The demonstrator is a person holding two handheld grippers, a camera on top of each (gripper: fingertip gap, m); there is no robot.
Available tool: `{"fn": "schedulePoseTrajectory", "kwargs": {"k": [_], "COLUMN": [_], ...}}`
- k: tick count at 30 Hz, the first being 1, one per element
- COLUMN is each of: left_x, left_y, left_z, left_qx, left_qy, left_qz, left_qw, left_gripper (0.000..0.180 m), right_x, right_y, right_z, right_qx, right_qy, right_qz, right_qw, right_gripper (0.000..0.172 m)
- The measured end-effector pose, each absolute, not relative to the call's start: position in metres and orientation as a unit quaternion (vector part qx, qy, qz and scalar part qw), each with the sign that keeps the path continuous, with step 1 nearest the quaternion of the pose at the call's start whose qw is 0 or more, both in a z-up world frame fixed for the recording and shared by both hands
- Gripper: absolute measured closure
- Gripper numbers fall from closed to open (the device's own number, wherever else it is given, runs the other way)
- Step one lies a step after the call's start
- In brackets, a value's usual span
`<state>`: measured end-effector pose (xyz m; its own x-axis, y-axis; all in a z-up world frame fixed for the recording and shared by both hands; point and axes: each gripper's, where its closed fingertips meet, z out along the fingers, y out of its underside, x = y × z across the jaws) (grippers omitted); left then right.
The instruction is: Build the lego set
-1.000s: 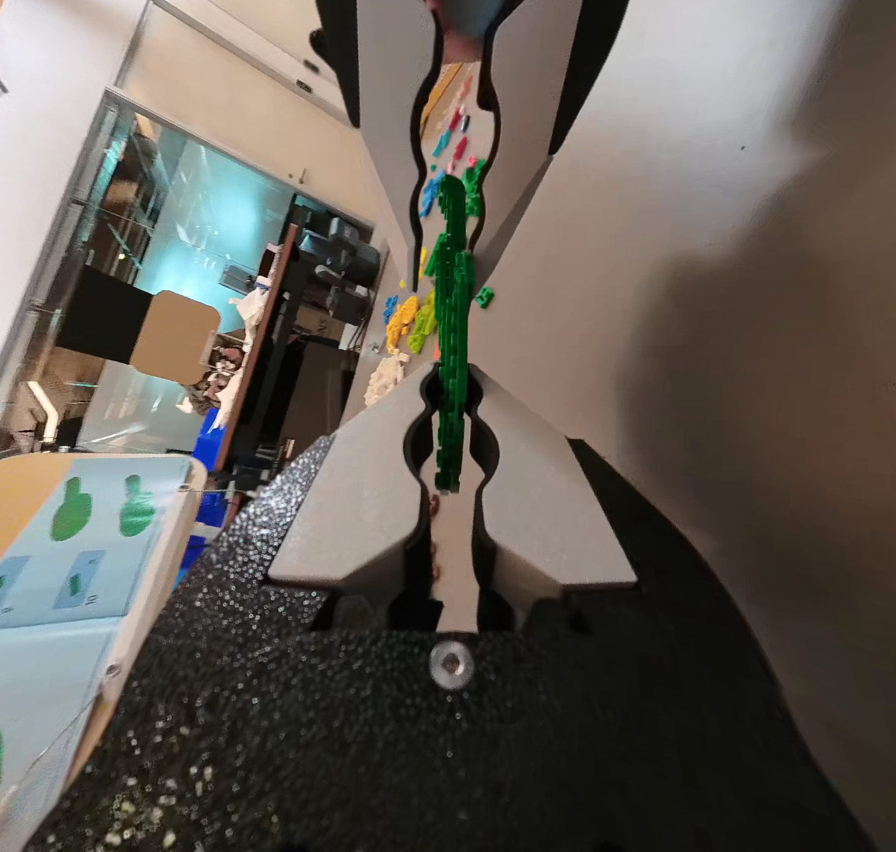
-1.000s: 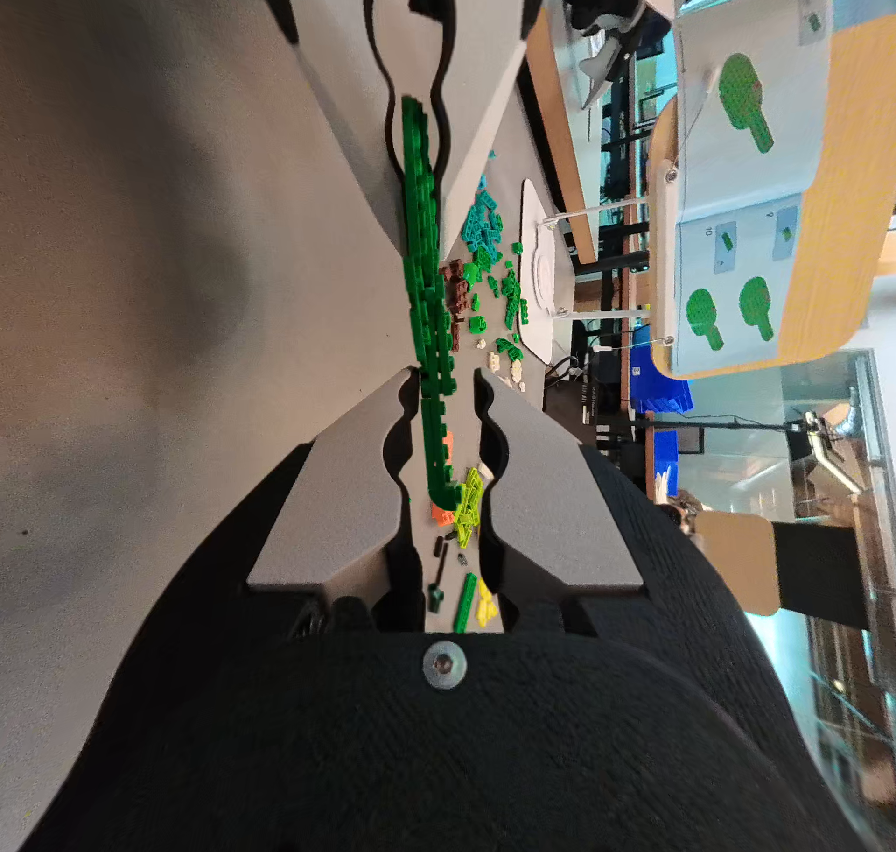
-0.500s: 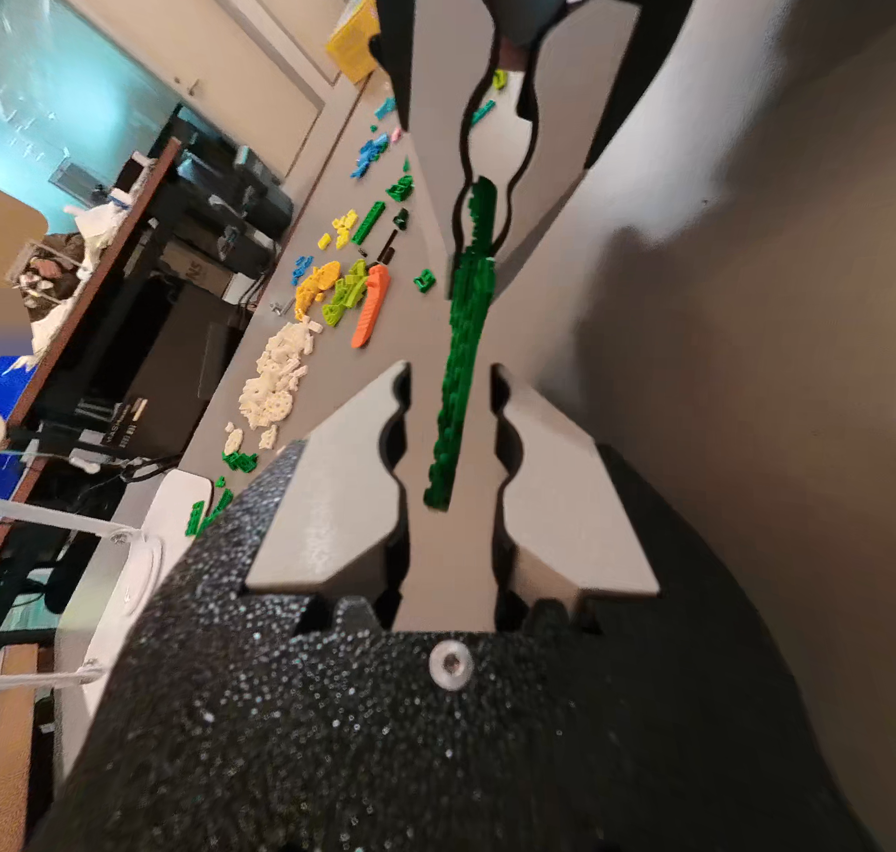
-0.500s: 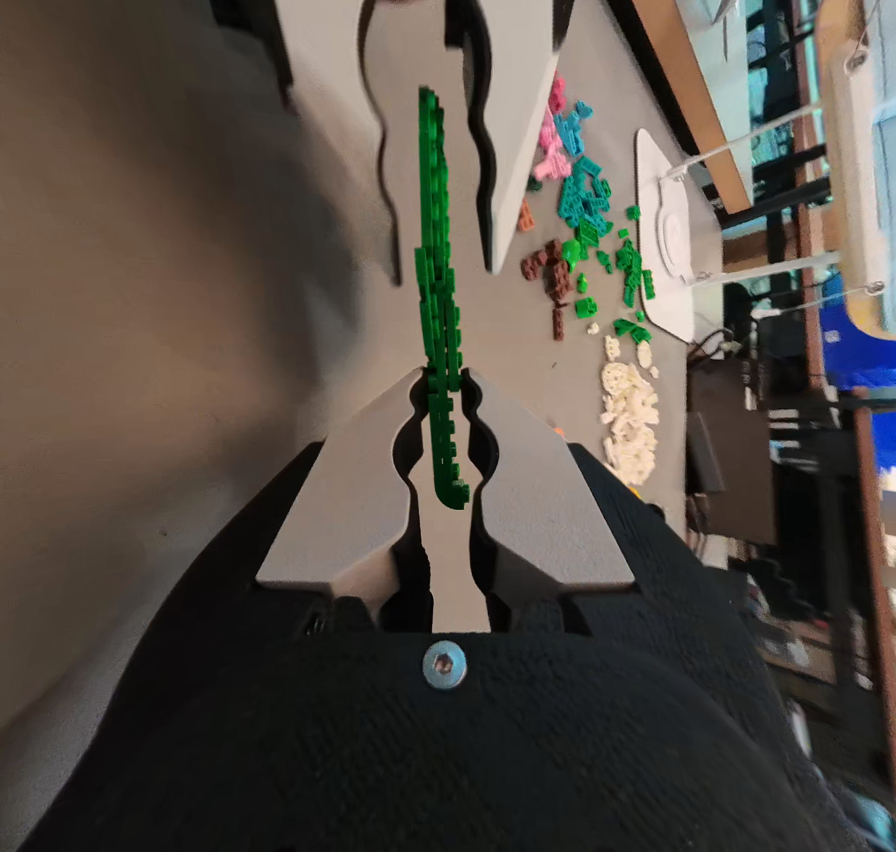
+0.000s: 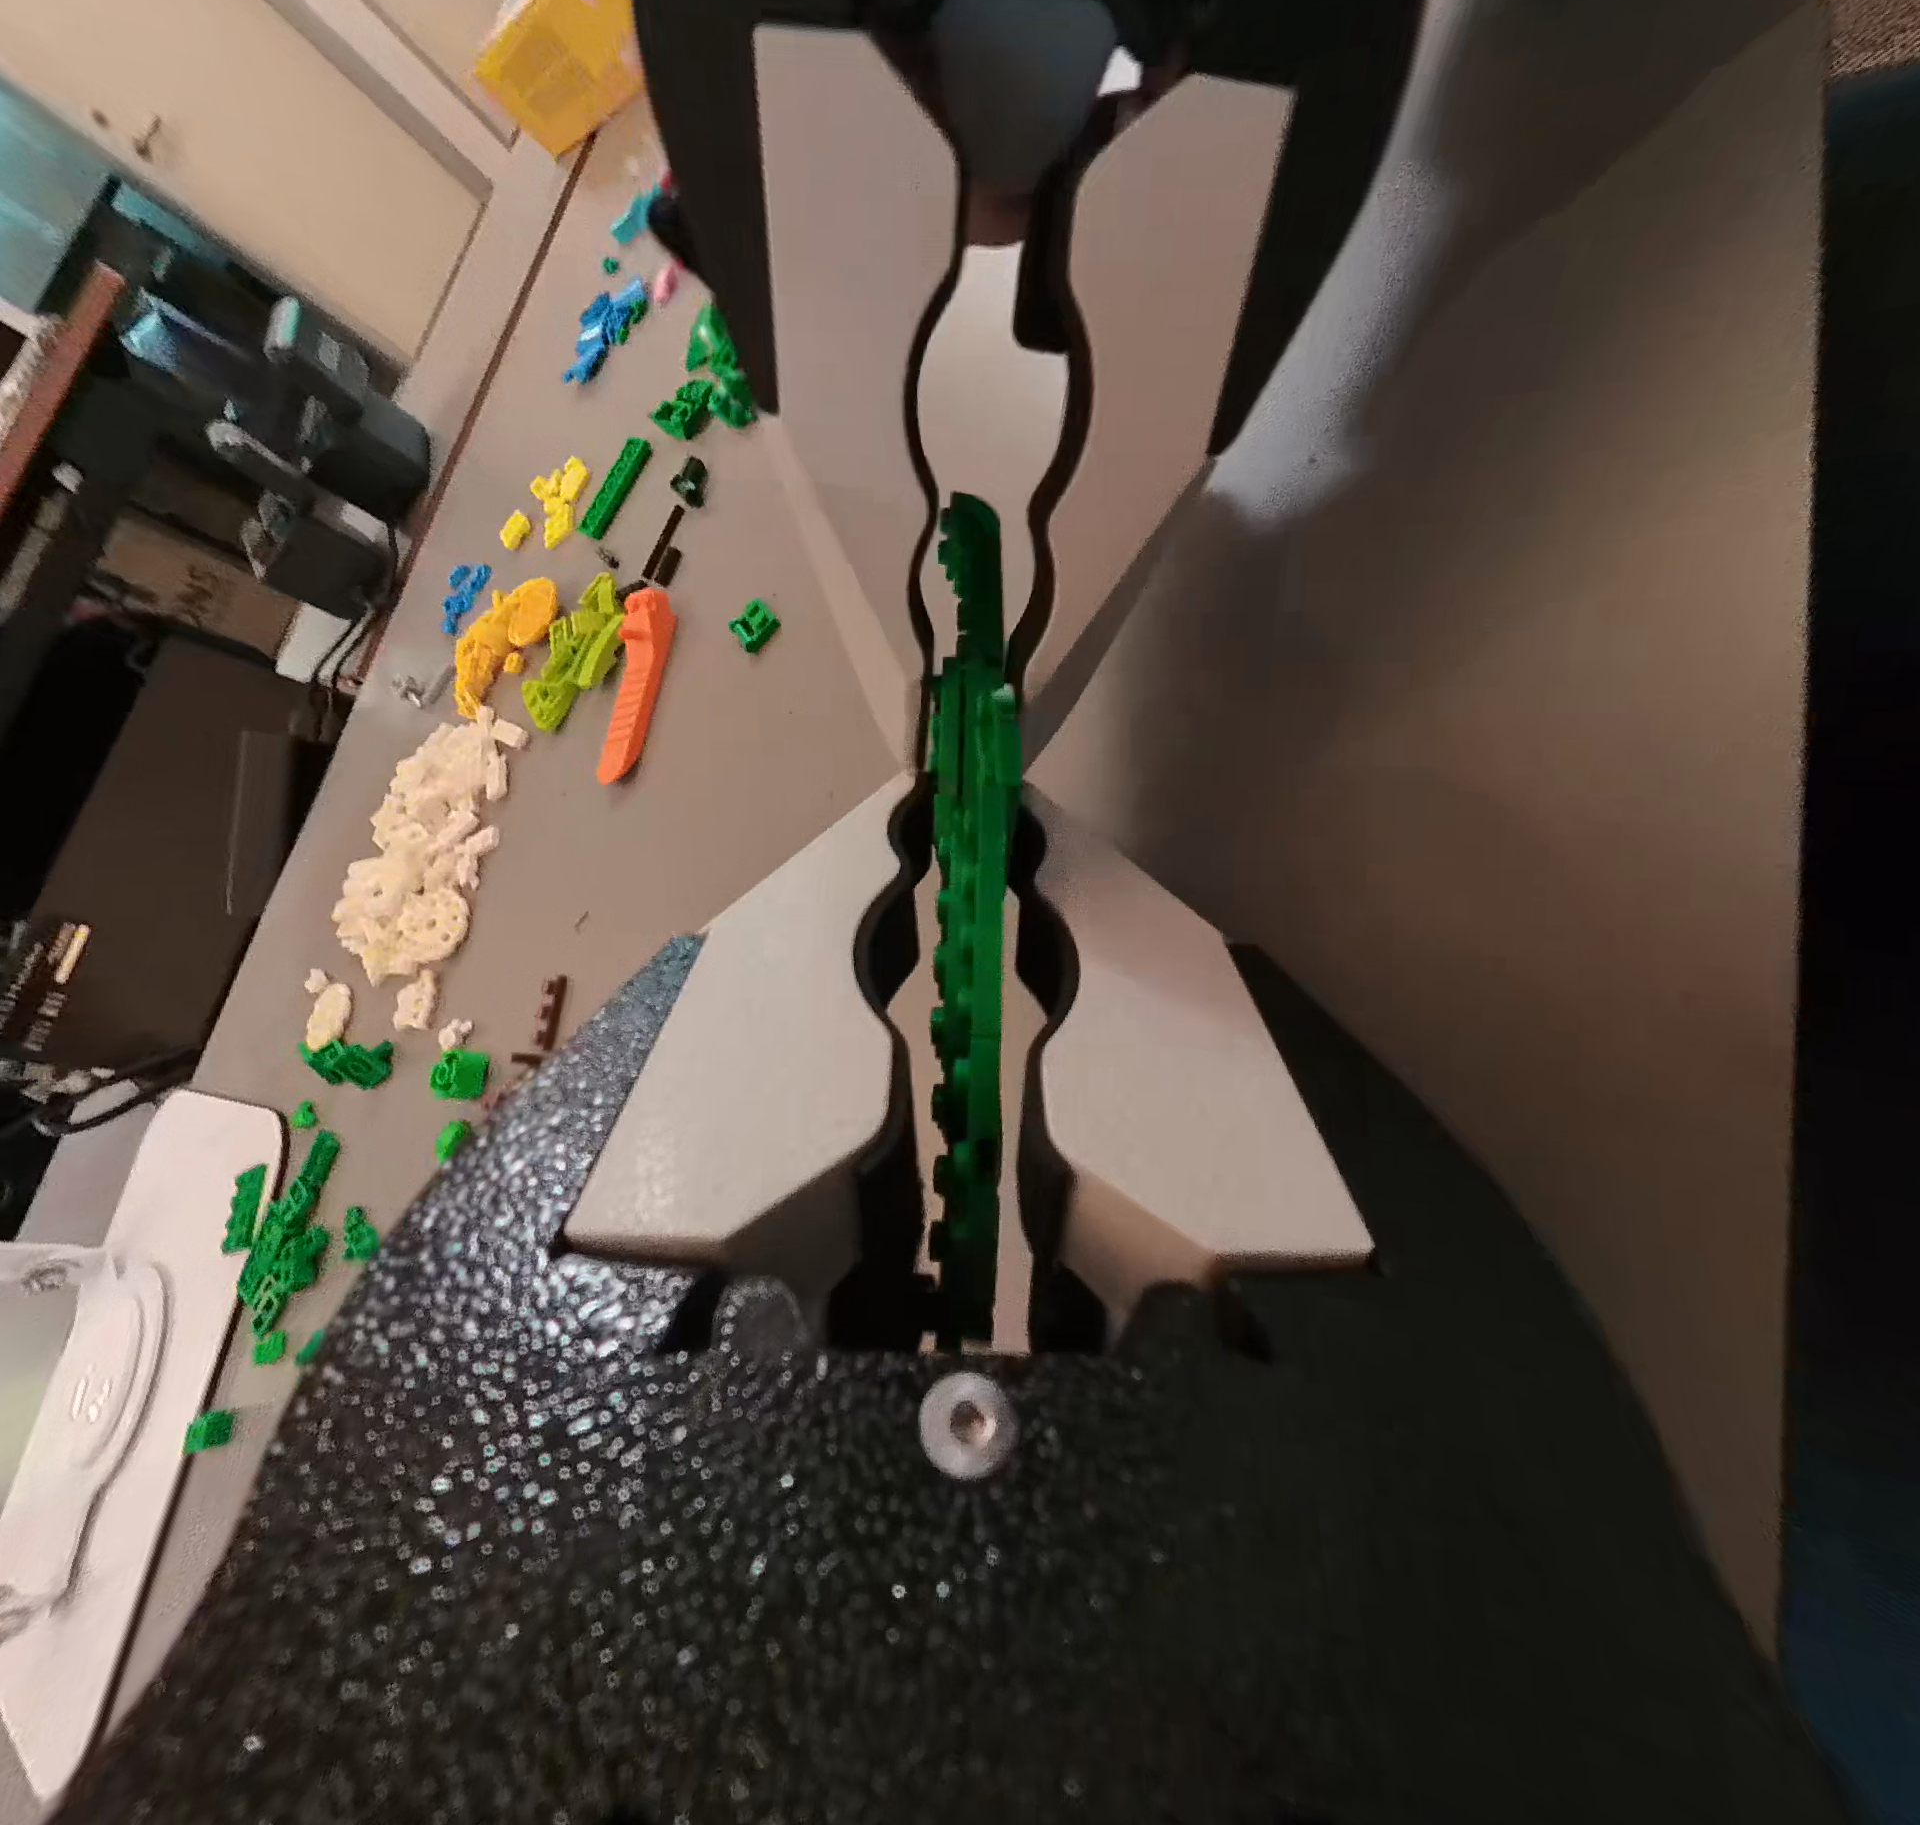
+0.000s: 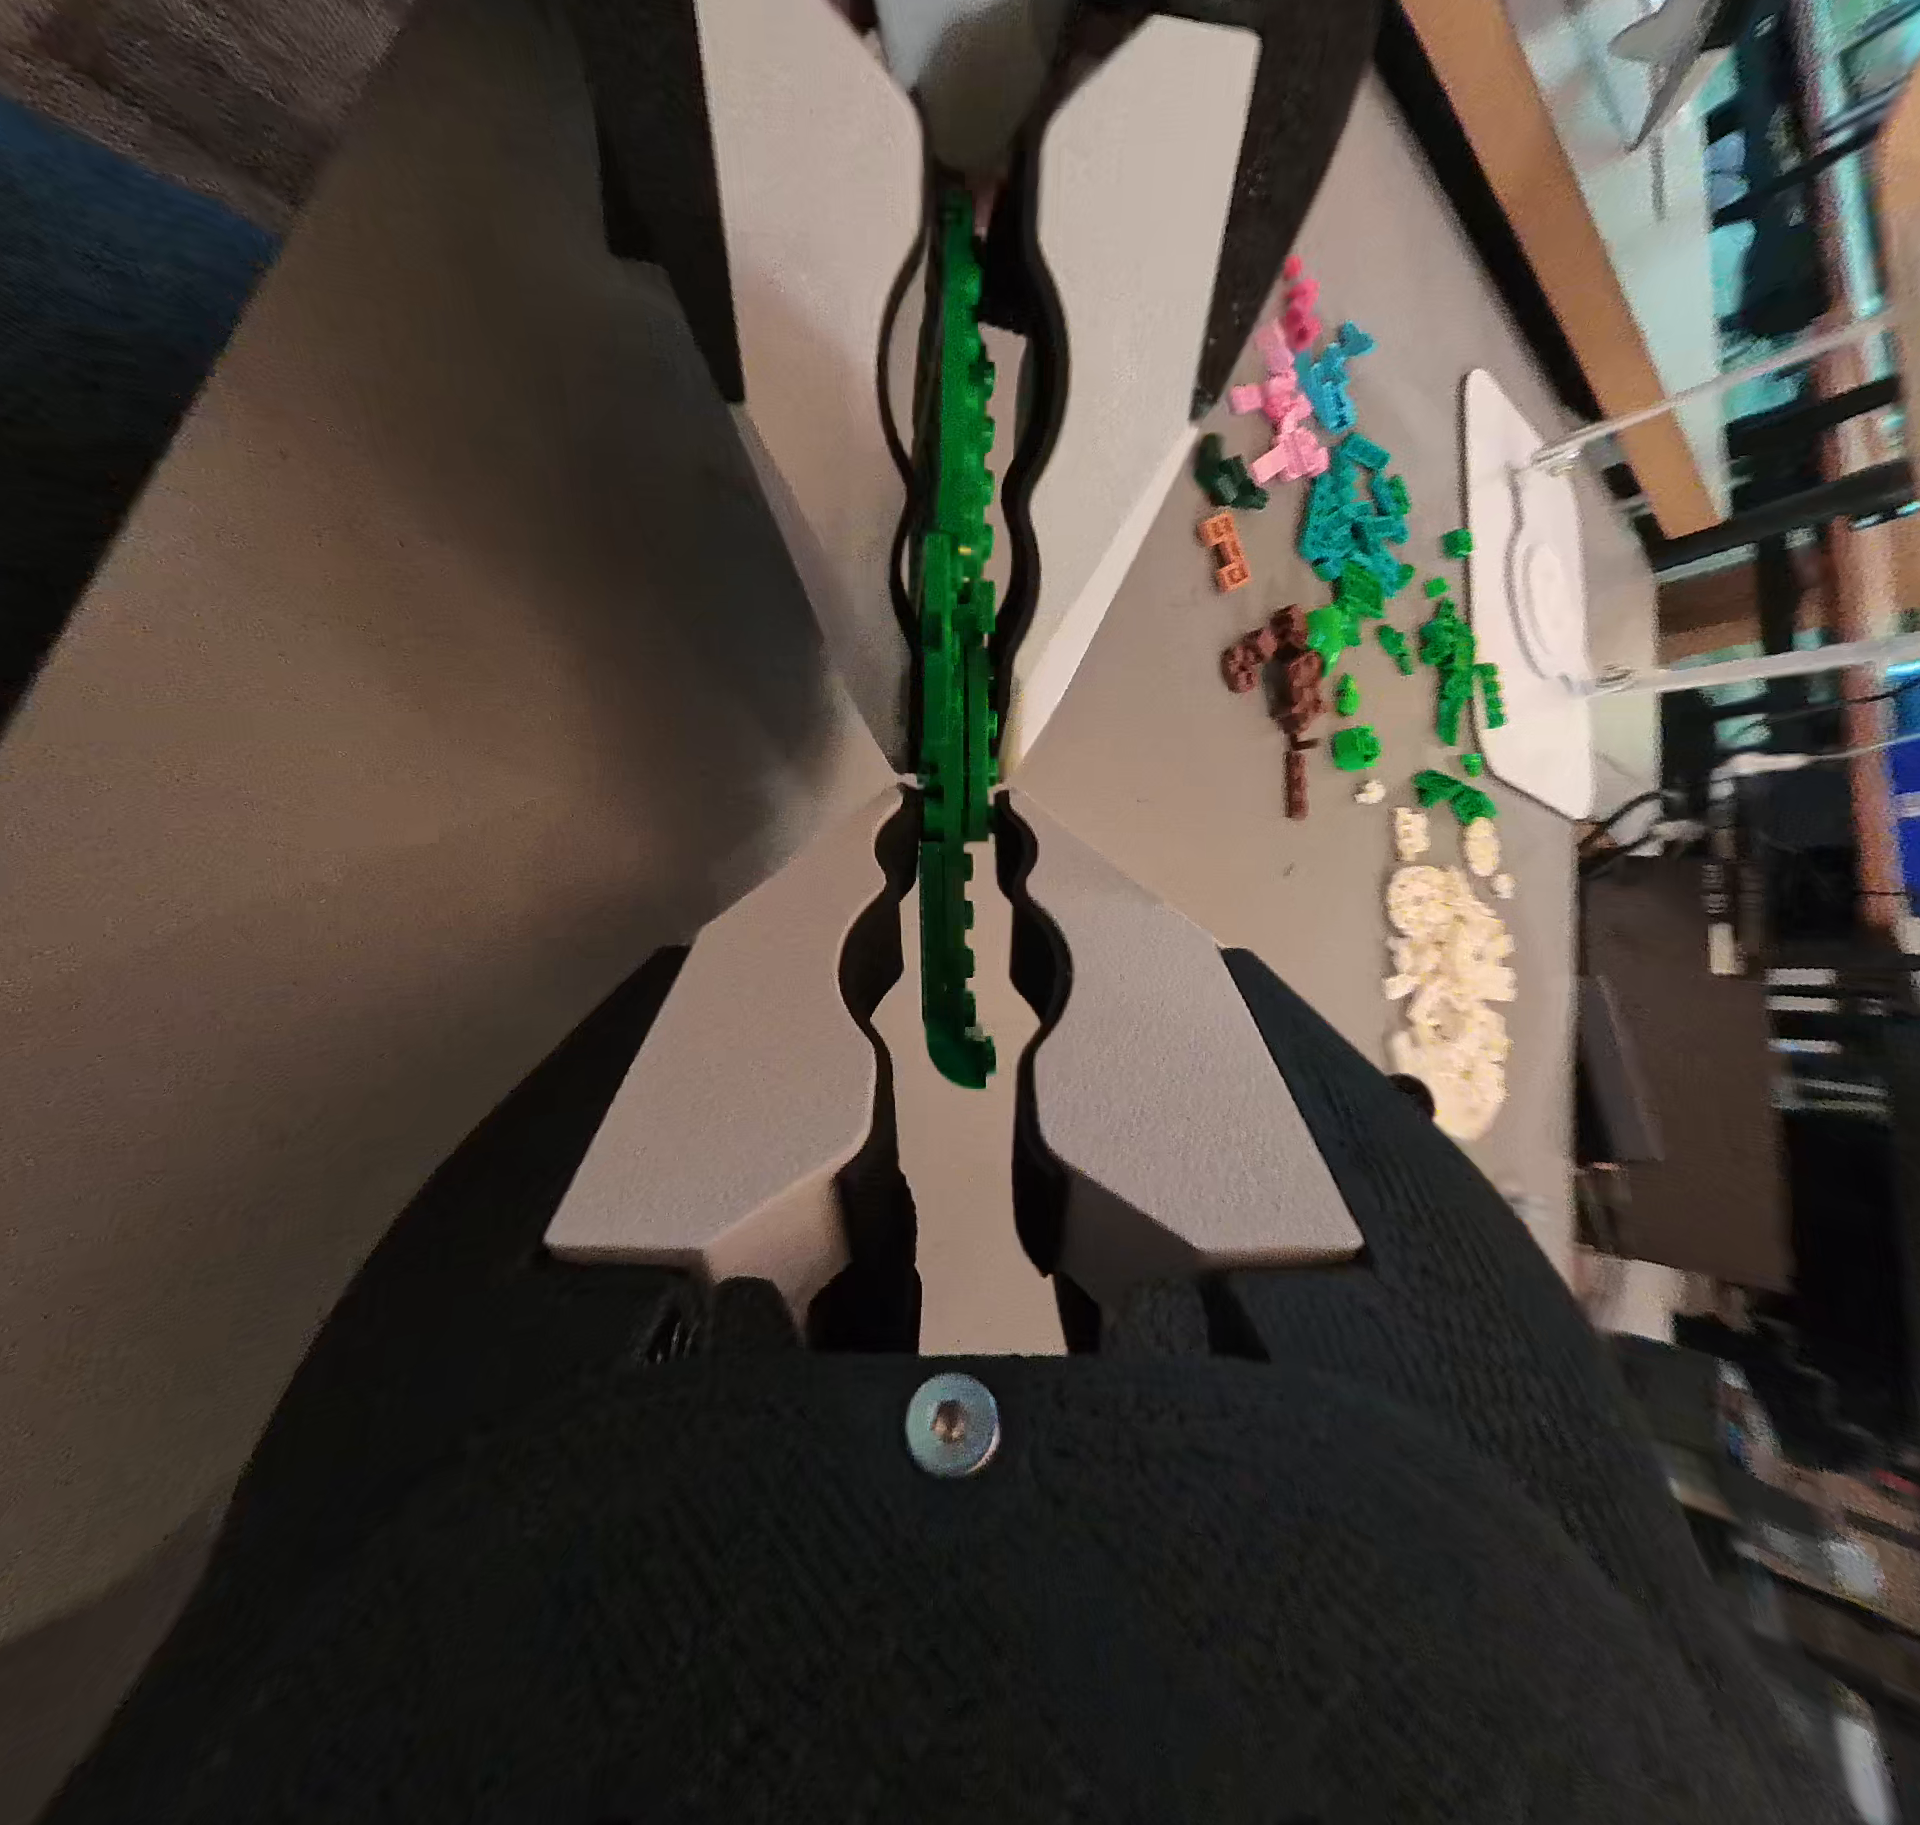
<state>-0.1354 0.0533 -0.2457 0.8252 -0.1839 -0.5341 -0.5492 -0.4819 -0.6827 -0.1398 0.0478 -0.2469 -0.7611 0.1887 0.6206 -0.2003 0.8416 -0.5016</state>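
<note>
Two hand-held grippers meet tip to tip above a grey bench point(image 5: 675, 840), both clamped on one thin green brick-built plate point(image 5: 971, 944) held edge-on. The left gripper point(image 5: 966, 788) has its jaws closed on one end, the right gripper point(image 6: 956, 799) on the other. At 9 o'clock in the left wrist view lie an orange tool point(image 5: 636, 684) and white pieces point(image 5: 416, 871).

Two grippers point(image 5: 966, 788) point(image 6: 951, 788), one green brick assembly point(image 5: 971, 892), one orange brick separator point(image 5: 636, 679), one white stand base point(image 6: 1527, 591), several sorted brick piles point(image 5: 416, 882)
</note>
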Motion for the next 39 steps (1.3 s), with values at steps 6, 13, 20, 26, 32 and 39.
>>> {"fn": "schedulePoseTrajectory", "kwargs": {"k": [6, 13, 20, 26, 32, 39], "left_x": [-0.141, -0.144, -0.141, -0.154, -0.160, -0.177], "left_y": [0.052, 0.051, 0.051, 0.052, 0.050, 0.047], "left_z": [-0.251, -0.256, -0.262, -0.235, -0.239, -0.239], "left_qx": [-0.852, -0.850, -0.839, -0.805, -0.790, -0.731], "left_qy": [0.204, 0.224, 0.257, 0.225, 0.253, 0.274], "left_qz": [0.205, 0.242, 0.256, 0.309, 0.367, 0.497], "left_qw": [0.436, 0.410, 0.406, 0.453, 0.420, 0.379], "left_gripper": [0.170, 0.171, 0.171, 0.164, 0.173, 0.173], "right_x": [-0.144, -0.147, -0.143, -0.155, -0.149, -0.179], "right_y": [0.049, 0.051, 0.050, 0.062, 0.063, 0.150], "right_z": [-0.249, -0.253, -0.259, -0.238, -0.231, -0.225], "right_qx": [0.059, 0.110, 0.114, 0.068, 0.084, -0.152], "right_qy": [-0.885, -0.866, -0.873, -0.862, -0.856, -0.885], "right_qz": [0.208, 0.115, 0.128, 0.193, 0.230, 0.325], "right_qw": [0.412, 0.475, 0.457, 0.464, 0.456, 0.297], "right_gripper": [0.158, 0.160, 0.160, 0.159, 0.123, 0.121]}}
